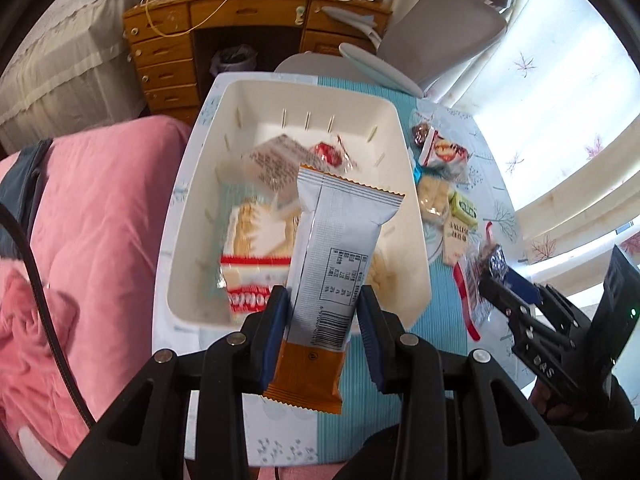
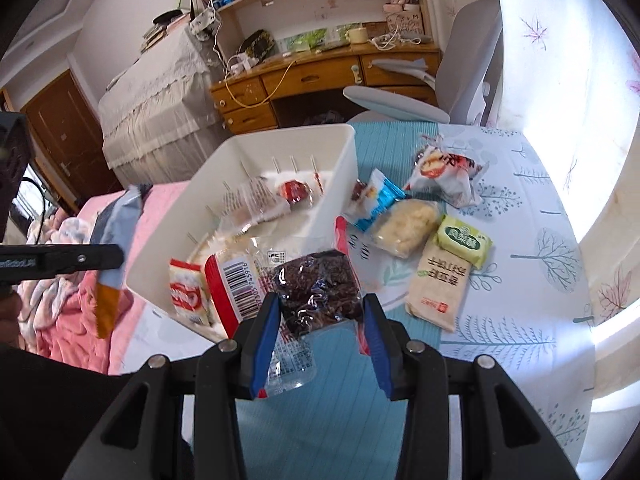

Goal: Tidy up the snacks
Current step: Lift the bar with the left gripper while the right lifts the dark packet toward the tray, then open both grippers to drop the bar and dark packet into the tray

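Over a tree-print tablecloth (image 2: 520,208), a silver-and-orange bar (image 1: 332,256) is clamped by the left gripper (image 1: 323,312) and a dark snack packet (image 2: 316,292) by the right gripper (image 2: 320,320), both poised for the white bin (image 1: 404,184) just beyond the fingertips.

- Bright daylight floods through the curtain (image 1: 560,92), blowing out the right side.
- Fisheye bending, dark corners.
- Slight motion blur on the snacks.

My table (image 2: 520,240), tree-print cloth with teal runner (image 2: 320,400). On it: white bin (image 1: 416,264), green packet (image 2: 464,240) touching beige packet (image 2: 436,284), blue-white packet (image 2: 380,200), pale biscuit pack (image 2: 404,226).
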Tool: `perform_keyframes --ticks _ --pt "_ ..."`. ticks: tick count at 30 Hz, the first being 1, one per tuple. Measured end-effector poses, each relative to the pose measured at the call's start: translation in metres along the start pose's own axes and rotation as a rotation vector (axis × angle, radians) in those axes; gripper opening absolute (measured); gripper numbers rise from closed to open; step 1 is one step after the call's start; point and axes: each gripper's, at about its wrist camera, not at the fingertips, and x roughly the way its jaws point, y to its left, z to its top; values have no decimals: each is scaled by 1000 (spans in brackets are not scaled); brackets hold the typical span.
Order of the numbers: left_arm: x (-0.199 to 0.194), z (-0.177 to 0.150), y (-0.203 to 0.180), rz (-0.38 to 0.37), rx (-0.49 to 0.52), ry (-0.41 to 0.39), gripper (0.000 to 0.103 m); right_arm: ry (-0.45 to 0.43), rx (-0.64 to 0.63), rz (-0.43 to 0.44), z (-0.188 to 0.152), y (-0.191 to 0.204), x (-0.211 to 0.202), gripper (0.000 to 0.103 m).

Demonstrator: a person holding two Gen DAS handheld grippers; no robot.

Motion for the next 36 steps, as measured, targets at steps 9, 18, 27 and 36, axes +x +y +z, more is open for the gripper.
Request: perform_keyframes --ticks 9,18,27,36 --pt "4 17 21 -37 87 -42 35 -36 52 -1 2 36 9 42" --pt "4 23 43 -46 102 -84 35 -63 73 15 6 66 25 42" --pt "9 19 51 -27 64 -53 75 -58 104 -9 3 68 26 59" --pt "8 7 25 -59 109 -40 76 -55 153 -49 -9 50 12 63"
